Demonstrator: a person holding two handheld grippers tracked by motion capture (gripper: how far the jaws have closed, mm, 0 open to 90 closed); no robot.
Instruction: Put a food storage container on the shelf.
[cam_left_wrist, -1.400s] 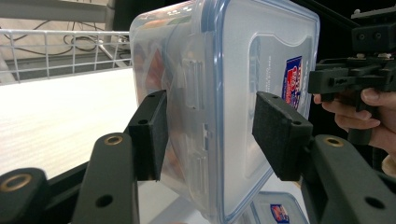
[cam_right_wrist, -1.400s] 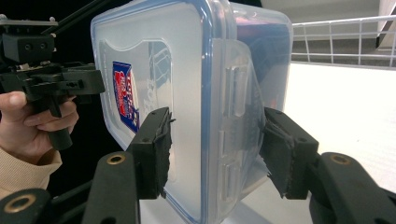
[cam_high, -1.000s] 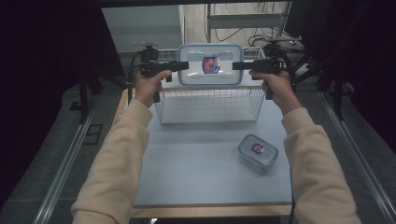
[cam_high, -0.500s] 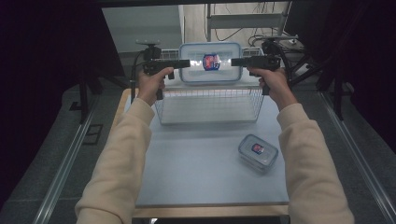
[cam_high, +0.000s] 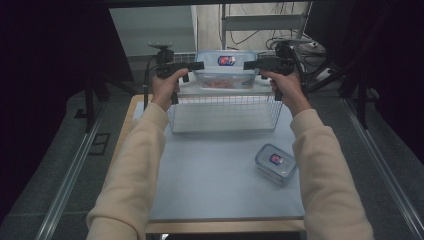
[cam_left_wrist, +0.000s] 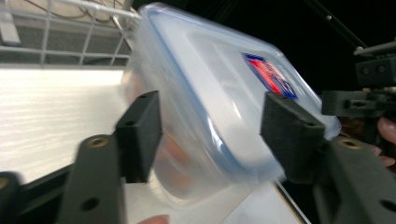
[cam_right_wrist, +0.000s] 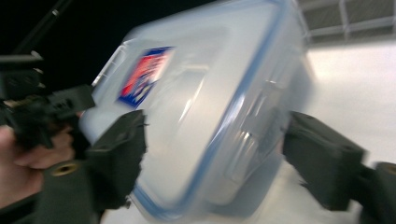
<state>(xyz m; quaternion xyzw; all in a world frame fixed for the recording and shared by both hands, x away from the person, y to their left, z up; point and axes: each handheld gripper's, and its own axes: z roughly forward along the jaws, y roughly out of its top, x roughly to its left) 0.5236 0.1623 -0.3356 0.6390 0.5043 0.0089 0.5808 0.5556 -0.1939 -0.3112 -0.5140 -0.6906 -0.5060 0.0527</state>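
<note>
Both tongs have just been opening: the left tongs (cam_left_wrist: 210, 135) and right tongs (cam_right_wrist: 217, 161) stand apart, the large lidded container (cam_high: 226, 70) between their pads (seemingly let go). It sits lower, at the wire basket's (cam_high: 225, 112) twelve-o'clock rim, likely released.

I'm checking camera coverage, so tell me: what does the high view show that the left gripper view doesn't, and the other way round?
High view: the small container lying on the table, away from the work. Left gripper view: a close look at the left gripper, whose jaws have just been opening and stand either side of the large container. Both: that container with its red and blue label, and the wire basket.
</note>
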